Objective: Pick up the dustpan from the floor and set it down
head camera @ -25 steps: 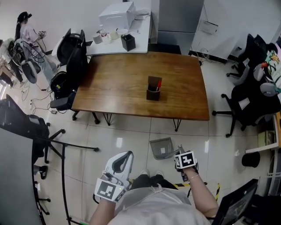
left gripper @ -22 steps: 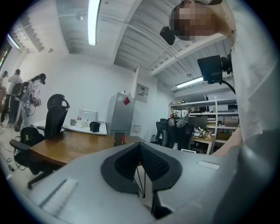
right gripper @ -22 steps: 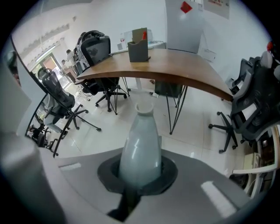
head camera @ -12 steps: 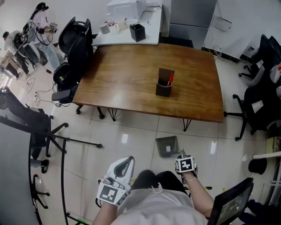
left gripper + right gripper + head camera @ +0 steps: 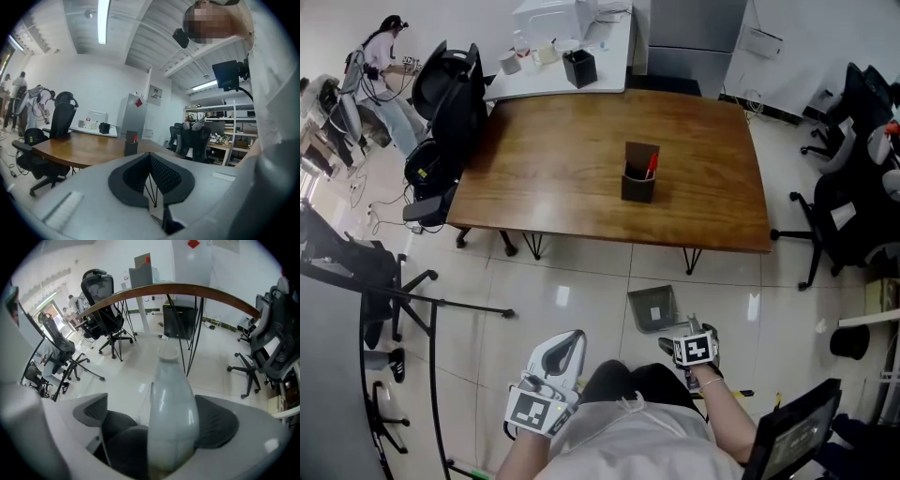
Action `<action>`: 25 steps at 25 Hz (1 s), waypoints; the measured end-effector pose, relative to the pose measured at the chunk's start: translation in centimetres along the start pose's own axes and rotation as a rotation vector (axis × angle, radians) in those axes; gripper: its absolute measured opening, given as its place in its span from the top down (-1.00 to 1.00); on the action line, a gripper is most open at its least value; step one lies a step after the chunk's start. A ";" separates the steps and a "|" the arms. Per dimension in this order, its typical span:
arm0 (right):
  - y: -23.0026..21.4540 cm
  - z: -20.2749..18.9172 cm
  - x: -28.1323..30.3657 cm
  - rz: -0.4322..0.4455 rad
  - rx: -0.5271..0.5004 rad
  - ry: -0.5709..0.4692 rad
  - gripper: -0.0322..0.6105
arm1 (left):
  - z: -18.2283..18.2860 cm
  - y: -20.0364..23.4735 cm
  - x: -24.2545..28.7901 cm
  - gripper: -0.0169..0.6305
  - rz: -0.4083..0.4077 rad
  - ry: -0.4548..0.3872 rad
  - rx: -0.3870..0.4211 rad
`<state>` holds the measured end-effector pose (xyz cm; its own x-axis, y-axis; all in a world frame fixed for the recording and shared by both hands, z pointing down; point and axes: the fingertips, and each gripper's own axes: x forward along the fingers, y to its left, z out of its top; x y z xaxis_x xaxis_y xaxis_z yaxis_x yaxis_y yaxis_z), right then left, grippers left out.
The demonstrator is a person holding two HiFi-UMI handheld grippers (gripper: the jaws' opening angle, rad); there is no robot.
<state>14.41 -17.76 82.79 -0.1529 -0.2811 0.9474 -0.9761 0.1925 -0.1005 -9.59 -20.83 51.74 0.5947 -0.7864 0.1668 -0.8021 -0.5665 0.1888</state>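
Note:
The grey dustpan [image 5: 652,307] lies on the pale tiled floor in front of the wooden table, handle toward me. My right gripper [image 5: 677,341] points steeply down at that handle. In the right gripper view the grey handle [image 5: 171,408] stands between the jaws of my right gripper [image 5: 157,418]. The jaws are opening, with the left pad [image 5: 93,412] clear of the handle; the pan itself is hidden there. My left gripper [image 5: 569,339] hangs at the lower left, away from the dustpan. In the left gripper view the pads of my left gripper [image 5: 151,164] meet on nothing.
The brown table [image 5: 562,178] carries a dark pen holder [image 5: 639,178] and stands on thin black legs [image 5: 689,261]. Black office chairs stand at the left [image 5: 450,103] and right [image 5: 848,206]. A black stand's legs [image 5: 441,305] spread over the floor at the left. A person [image 5: 382,47] is far off.
Both grippers have come down a little, the right one with the dustpan's handle at its tips. The head camera's framing has shifted slightly.

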 end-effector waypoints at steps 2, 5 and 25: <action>-0.3 0.4 -0.7 -0.024 -0.001 -0.037 -0.91 | 0.2 -0.7 0.2 0.91 -0.028 0.006 0.007; -0.9 0.9 -2.7 -0.085 -0.057 -0.077 -0.92 | 0.9 -1.8 -0.1 0.91 -0.068 0.022 0.004; 2.9 2.5 -35.0 0.066 -0.094 -0.713 0.89 | 9.3 -14.7 -6.6 0.91 -0.149 -0.113 0.069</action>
<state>16.57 -9.69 48.58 -0.3062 -0.8051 0.5080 -0.9488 0.3015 -0.0940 -2.20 -9.58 38.83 0.7004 -0.7131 0.0311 -0.7098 -0.6911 0.1362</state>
